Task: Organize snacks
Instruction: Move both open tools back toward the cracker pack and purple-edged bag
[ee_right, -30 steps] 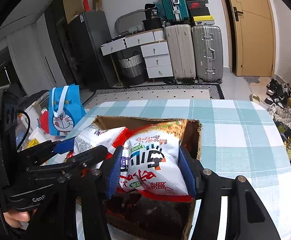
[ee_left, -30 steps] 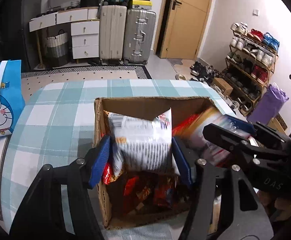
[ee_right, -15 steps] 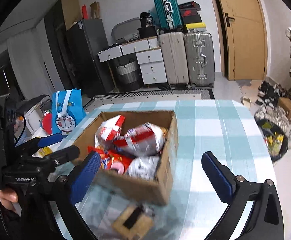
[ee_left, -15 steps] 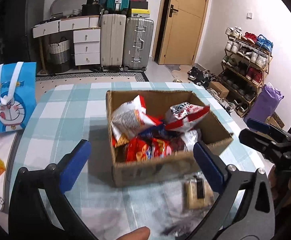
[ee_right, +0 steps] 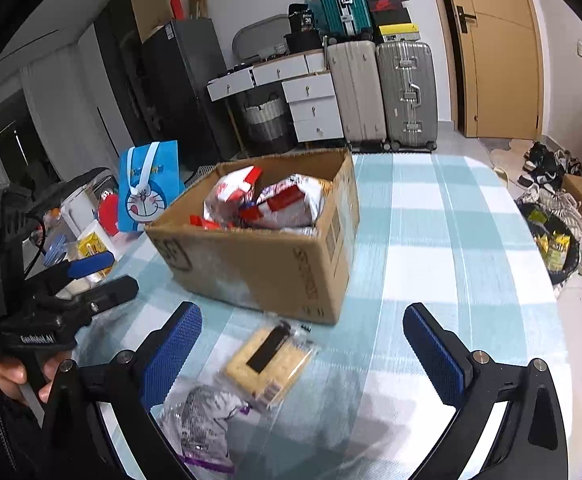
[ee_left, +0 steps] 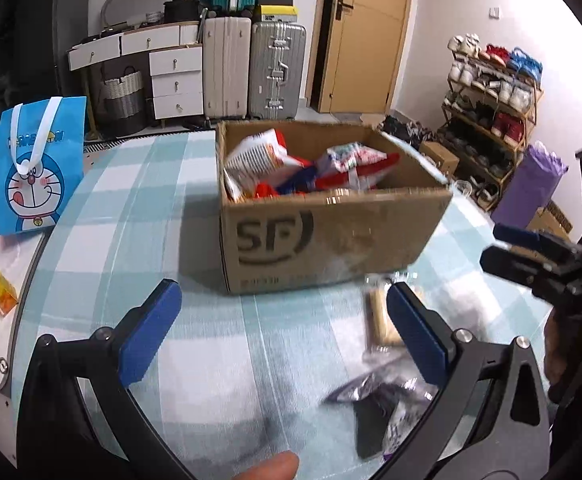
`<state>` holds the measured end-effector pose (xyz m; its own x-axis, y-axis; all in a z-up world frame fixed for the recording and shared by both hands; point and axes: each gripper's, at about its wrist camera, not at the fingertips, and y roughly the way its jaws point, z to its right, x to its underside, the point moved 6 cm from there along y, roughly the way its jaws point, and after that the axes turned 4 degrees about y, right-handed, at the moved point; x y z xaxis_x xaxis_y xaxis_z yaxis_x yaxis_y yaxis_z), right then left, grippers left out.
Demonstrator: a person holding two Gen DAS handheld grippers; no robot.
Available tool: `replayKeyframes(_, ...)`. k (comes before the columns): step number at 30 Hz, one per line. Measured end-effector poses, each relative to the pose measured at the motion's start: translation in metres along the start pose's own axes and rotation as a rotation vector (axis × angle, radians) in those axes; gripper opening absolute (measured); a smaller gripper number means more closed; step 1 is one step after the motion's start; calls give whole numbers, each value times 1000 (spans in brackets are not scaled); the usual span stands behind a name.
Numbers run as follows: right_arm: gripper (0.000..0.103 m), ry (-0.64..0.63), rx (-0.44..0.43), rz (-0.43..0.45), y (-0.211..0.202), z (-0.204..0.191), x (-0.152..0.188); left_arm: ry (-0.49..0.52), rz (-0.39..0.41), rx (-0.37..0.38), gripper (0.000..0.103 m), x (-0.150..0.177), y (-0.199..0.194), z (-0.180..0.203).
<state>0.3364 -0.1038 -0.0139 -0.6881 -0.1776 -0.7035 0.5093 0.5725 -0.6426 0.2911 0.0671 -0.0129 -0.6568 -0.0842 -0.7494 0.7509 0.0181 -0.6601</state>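
Reaching for the loose packets next looks like the step — both jaws have just been opening and now stand wide with nothing between them. From the right gripper [ee_right: 297, 344], the clear-wrapped tan cracker packet [ee_right: 269, 362] lies at about 11 o'clock, the crinkled grey-and-purple bag [ee_right: 207, 412] at 9; best to straddle one fully before squeezing. The left gripper [ee_left: 279, 328] is likewise empty. One brown cardboard box [ee_right: 267, 268] at 12 holds several bags; two packets remain on the teal checked tablecloth [ee_right: 451, 240] — count uncertain inside
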Motion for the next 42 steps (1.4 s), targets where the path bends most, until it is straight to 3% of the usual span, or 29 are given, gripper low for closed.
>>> replayKeyframes(12,103,-37,34,-55,5,-10,11,10,-18,21,102,29,-5,19)
replayKeyframes(27,103,-129,63,-159,10,-11,28,-15,-40,35,102,36,-10,20)
replayKeyframes(33,103,-176,54,-192,13,-17,36,46,-79,24,102,43,-7,31)
replayKeyframes(42,103,-227,77,-222,14,-15,43,39,-145,108,102,54,4,51)
